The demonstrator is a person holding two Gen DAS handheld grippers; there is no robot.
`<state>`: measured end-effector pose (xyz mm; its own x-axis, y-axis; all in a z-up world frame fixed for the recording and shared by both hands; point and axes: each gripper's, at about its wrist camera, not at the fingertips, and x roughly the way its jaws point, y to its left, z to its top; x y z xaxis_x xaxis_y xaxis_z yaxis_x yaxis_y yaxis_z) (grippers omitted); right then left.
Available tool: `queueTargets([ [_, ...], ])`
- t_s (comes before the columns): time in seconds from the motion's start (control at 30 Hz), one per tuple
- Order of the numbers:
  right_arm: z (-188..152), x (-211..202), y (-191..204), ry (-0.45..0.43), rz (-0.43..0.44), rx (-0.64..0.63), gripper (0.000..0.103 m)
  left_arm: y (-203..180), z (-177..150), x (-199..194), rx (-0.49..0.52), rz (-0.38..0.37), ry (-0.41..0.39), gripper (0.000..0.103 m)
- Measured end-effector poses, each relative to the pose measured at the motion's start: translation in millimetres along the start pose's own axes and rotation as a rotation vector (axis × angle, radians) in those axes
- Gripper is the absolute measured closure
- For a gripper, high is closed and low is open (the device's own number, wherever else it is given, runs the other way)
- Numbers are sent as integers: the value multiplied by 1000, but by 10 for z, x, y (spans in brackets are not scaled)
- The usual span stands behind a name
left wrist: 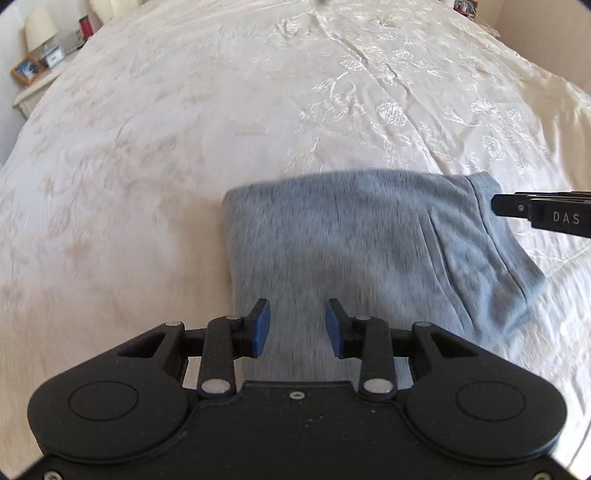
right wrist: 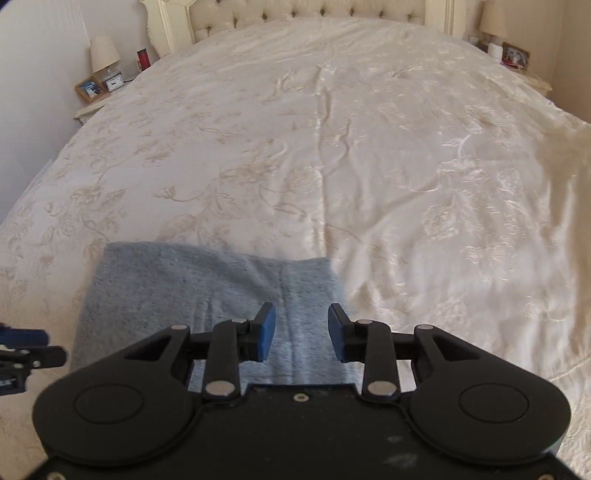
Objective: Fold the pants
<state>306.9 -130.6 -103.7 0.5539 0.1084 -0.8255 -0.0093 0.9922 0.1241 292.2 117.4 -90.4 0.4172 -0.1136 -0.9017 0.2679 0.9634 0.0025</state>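
Observation:
Grey pants (left wrist: 351, 243) lie folded into a squat bundle on the cream bedspread (left wrist: 184, 129). My left gripper (left wrist: 297, 326) hangs open above the bundle's near left part, nothing between its blue pads. In the right wrist view the same pants (right wrist: 177, 288) fill the lower left, and my right gripper (right wrist: 301, 330) stands open over their right edge, its pads apart and clear of the cloth. The right gripper's black side pokes in at the right edge of the left wrist view, by the waistband corner. The left gripper's tip shows at the left edge of the right wrist view.
The embroidered bedspread (right wrist: 369, 147) stretches far ahead to a tufted headboard (right wrist: 306, 11). A nightstand (right wrist: 92, 107) at the left holds a lamp, a photo frame and a red cup. Another nightstand (right wrist: 517, 62) with a lamp stands at the far right.

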Motion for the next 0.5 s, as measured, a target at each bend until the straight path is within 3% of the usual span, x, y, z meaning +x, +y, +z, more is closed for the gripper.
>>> queueTargets([
  [0.1, 119, 227, 119, 8, -8, -4, 69, -58, 112, 335, -8, 8, 29, 59],
  [0.23, 228, 680, 149, 76, -149, -76, 69, 39, 139, 717, -39, 26, 105, 58],
  [0.37, 234, 985, 39, 111, -128, -106, 60, 82, 126, 816, -27, 9, 124, 56],
  [0.5, 191, 884, -61, 65, -95, -84, 59, 125, 73, 687, -9, 4, 116, 55],
])
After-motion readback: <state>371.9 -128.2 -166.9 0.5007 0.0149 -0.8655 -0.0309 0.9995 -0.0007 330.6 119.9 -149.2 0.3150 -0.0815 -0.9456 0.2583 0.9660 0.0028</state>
